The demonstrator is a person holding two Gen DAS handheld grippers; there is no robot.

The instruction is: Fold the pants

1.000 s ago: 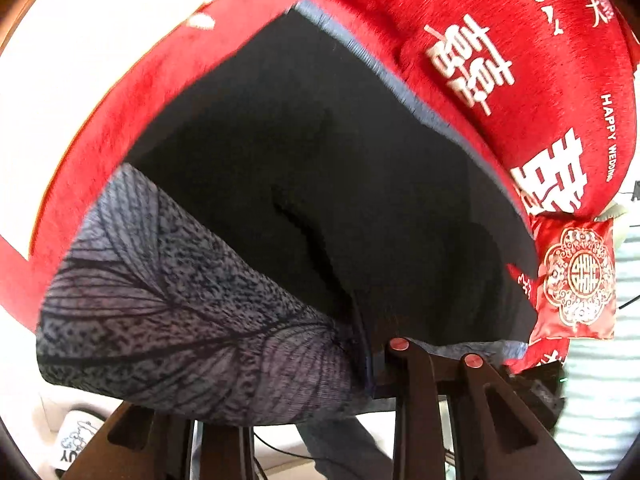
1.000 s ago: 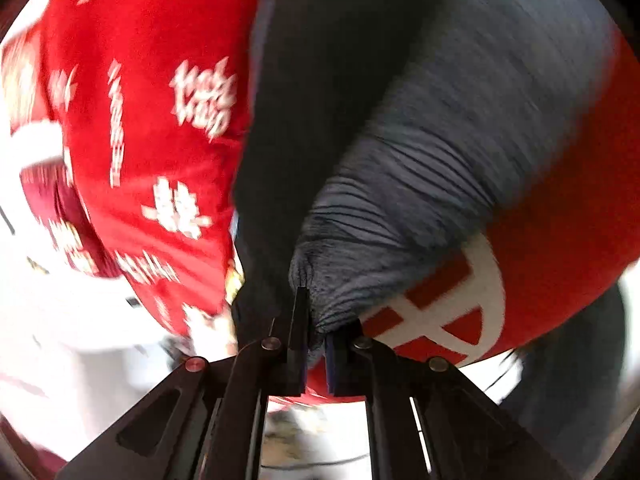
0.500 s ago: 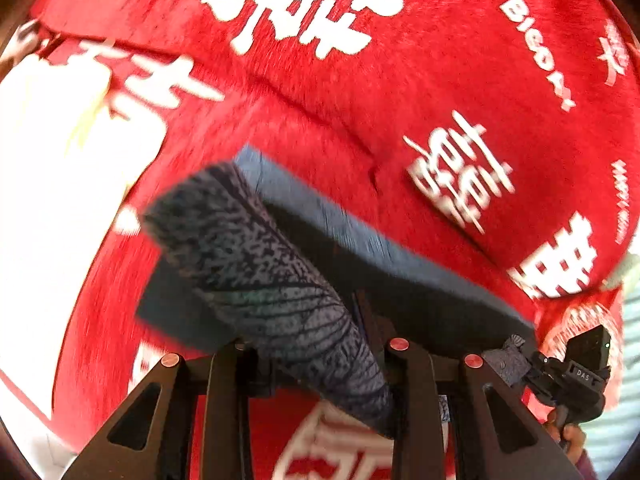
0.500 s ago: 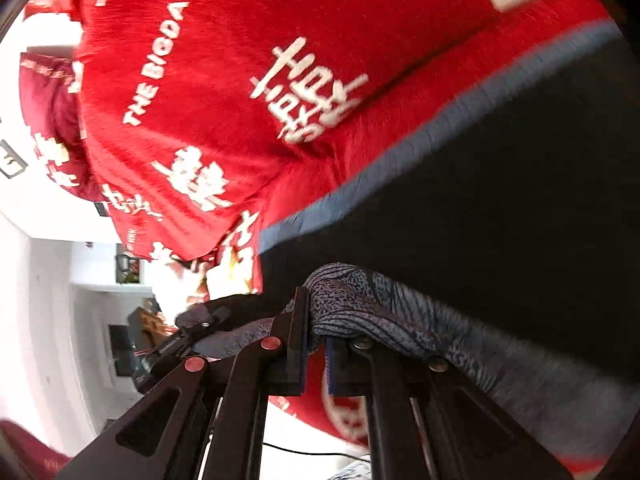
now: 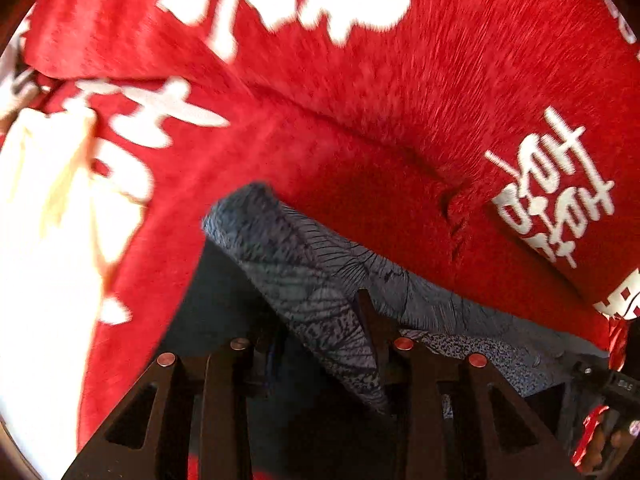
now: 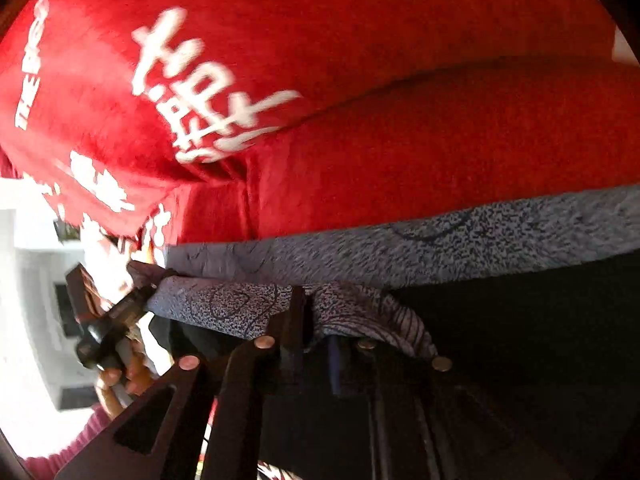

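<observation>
The grey-blue printed cloth pants with a dark lining [image 5: 320,280] lay on the red plush blanket with white lettering [image 5: 360,120], their upper, patterned edge brought over onto the darker layer beneath. In the left wrist view that folded edge ran as a long band from the far left, where its corner stood free on the blanket, down toward the near right. In the right wrist view [image 6: 400,240] the same band stretched across the frame from left to right, just beyond the fingers.

The left tool [image 5: 320,344] had a bunch of the patterned cloth between its fingers, with the right-hand finger against the fabric; its jaws had just been opening a little, yet the cloth still filled the gap, so I judged it still grasping. The right tool [image 6: 312,320] sat astride the hem, cloth draped over both fingertips; its jaws had just been opening, a narrow gap showing, and whether the pads still pressed the cloth I could not tell.

Each tool held an end of the same long edge, left end to the left tool. The next move, as I judged it, turned on letting that edge lie flat along this axis.
</observation>
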